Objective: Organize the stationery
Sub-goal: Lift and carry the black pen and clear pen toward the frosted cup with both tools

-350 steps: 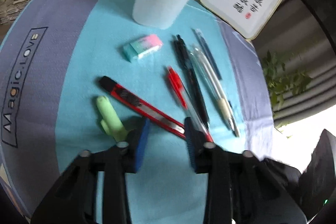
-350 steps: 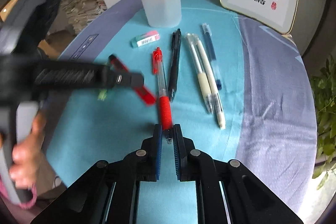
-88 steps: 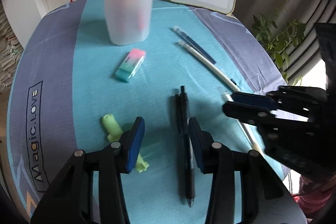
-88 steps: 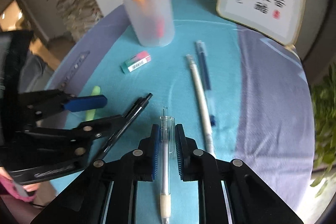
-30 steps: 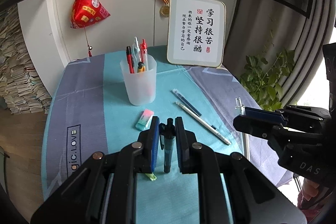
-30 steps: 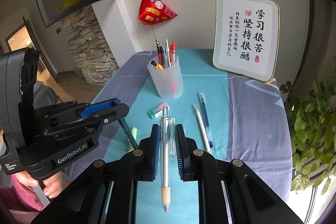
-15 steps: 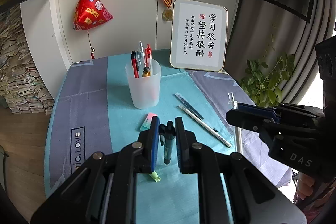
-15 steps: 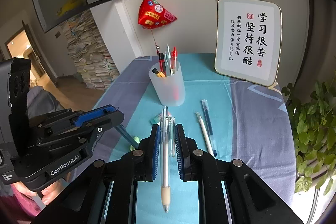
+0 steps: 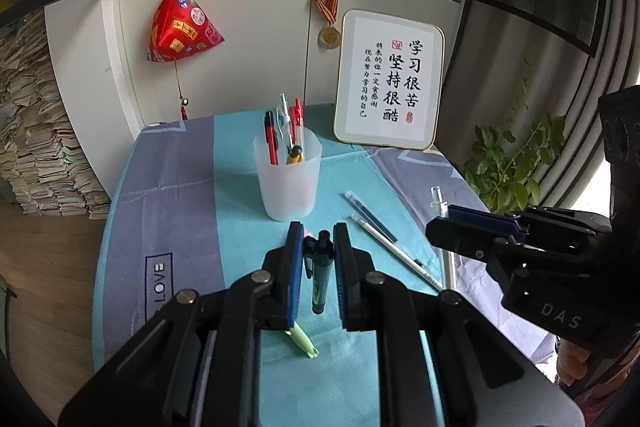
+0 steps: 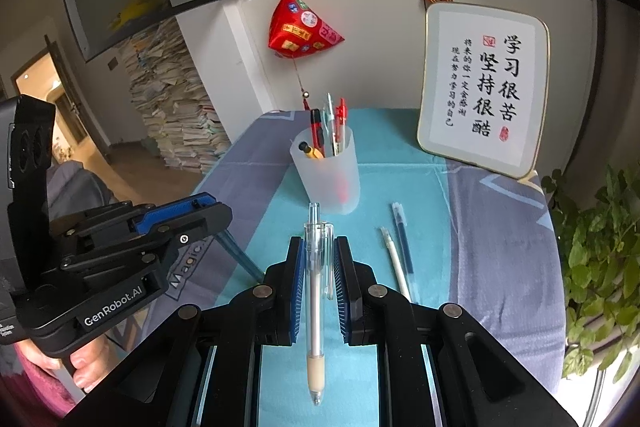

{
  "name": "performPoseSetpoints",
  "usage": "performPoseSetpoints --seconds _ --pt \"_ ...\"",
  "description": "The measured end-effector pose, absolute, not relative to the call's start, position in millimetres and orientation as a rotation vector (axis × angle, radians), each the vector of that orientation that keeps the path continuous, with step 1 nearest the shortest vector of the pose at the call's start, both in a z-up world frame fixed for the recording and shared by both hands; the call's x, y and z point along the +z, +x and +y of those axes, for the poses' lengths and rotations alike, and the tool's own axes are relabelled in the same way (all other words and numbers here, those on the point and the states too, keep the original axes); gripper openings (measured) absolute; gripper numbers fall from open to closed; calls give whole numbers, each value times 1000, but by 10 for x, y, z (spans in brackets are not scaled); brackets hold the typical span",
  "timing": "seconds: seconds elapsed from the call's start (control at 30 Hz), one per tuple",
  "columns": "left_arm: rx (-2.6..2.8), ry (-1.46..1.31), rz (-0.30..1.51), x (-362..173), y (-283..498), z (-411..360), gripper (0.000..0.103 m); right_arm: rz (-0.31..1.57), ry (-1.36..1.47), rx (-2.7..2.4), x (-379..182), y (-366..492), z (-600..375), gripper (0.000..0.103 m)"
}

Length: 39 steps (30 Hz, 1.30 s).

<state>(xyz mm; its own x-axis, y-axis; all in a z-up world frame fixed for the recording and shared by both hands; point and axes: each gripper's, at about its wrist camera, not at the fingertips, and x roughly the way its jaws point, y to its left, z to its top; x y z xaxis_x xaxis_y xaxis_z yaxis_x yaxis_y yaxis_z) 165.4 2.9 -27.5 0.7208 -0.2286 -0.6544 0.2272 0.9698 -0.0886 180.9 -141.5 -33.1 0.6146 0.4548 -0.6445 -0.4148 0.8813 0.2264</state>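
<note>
two pens ride above the table, one per gripper: my left gripper (image 9: 316,269) pinches the black pen (image 9: 320,273), my right gripper (image 10: 317,285) the clear pen (image 10: 316,301), lifted for the frosted cup (image 9: 287,183) at twelve o'clock; two pens (image 10: 400,251) lie at one o'clock.

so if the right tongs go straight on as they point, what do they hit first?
Likely the frosted pen cup: it sits dead ahead of the right tongs and the clear pen they grip. Depth is uncertain.

"GenRobot.AI" on left gripper (image 10: 316,269), "LOVE" on tablecloth (image 9: 160,277)
</note>
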Motion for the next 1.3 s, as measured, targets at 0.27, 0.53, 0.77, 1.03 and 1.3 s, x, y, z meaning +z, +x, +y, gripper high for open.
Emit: performPoseSetpoints --seconds 0.27,0.53,0.77,1.03,1.3 --pt "-228 -2 693 -133 1782 107 13 732 37 526 -202 1978 -1245 15" --pt "-213 -1 646 102 1961 184 13 709 25 530 -86 2175 -1117 15" --pt "-199 23 602 321 2148 192 13 668 46 526 84 2414 -1068 15" --pt "-189 -8 598 404 2390 271 13 644 49 511 211 2663 -1023 15" --pt "-195 -28 584 476 2569 294 13 630 95 517 200 2934 -997 16"
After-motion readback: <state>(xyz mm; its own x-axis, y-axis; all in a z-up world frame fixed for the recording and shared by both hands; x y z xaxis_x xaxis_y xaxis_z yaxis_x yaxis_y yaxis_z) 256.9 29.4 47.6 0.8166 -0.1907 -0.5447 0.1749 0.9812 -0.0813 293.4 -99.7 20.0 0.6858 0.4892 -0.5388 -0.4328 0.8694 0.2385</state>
